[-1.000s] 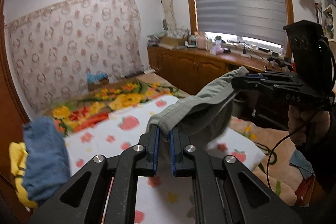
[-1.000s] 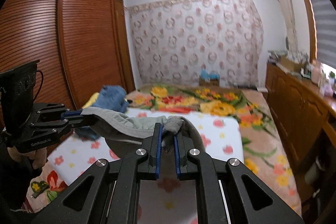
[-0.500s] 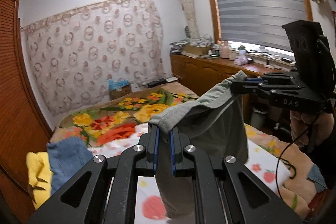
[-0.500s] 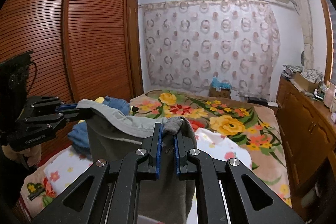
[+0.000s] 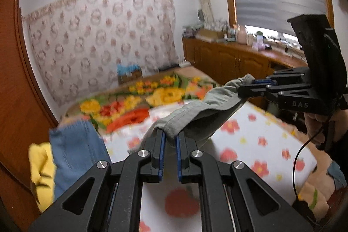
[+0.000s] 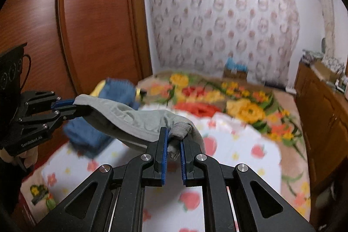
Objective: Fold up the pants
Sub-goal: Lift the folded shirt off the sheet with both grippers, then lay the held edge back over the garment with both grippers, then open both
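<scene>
Grey-green pants [image 5: 202,110] hang by the waistband between my two grippers, above the white strawberry-print sheet [image 5: 256,136]. My left gripper [image 5: 169,136] is shut on one end of the waistband. My right gripper [image 6: 173,138] is shut on the other end; it also shows in the left wrist view [image 5: 250,85] at right. In the right wrist view the pants [image 6: 130,119] stretch left to the left gripper [image 6: 65,107]. The legs hang below, mostly hidden behind the fingers.
A blue garment [image 5: 74,151] on a yellow one [image 5: 41,166] lies at the sheet's left edge by a wooden wardrobe [image 6: 91,21]. A floral blanket [image 6: 217,97] covers the far bed. Wooden cabinets [image 5: 228,62] run along the right.
Both grippers have come down with the pants, so the waistband now hangs lower and closer to the sheet. Both views are blurred by motion.
</scene>
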Available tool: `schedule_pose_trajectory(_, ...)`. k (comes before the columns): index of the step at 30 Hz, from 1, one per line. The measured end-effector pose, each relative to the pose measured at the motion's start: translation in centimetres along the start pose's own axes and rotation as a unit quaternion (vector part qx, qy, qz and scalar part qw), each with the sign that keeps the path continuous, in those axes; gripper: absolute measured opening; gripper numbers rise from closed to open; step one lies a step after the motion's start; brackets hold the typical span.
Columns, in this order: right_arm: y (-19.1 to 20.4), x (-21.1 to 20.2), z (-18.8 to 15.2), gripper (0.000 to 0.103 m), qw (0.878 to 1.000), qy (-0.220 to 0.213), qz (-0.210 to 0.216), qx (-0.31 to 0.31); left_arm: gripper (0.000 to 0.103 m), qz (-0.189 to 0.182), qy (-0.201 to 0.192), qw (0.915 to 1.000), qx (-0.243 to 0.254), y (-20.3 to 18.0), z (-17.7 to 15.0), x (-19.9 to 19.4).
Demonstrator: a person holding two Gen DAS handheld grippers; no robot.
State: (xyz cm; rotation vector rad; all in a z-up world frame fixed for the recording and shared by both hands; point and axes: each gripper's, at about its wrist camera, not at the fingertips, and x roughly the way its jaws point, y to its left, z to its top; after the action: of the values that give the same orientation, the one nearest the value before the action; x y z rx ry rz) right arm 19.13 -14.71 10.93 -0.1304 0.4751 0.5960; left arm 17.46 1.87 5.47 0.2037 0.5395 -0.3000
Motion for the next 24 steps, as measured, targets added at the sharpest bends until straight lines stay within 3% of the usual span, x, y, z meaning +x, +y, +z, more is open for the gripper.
schedule_pose_trajectory(8,2.9,1.6,-5.0,0.01,0.999,0.048,0.02,0.006,0.01,-0.031,0.043,0.9986,-0.003,-2.7,-6.0,-0.3)
schedule_pose_trajectory(24,3.7,-0.6,-10.6,0.01,0.997,0.055,0.038,0.033,0.01,-0.045,0.065,0.996,-0.041,-4.3,-13.3,-1.7)
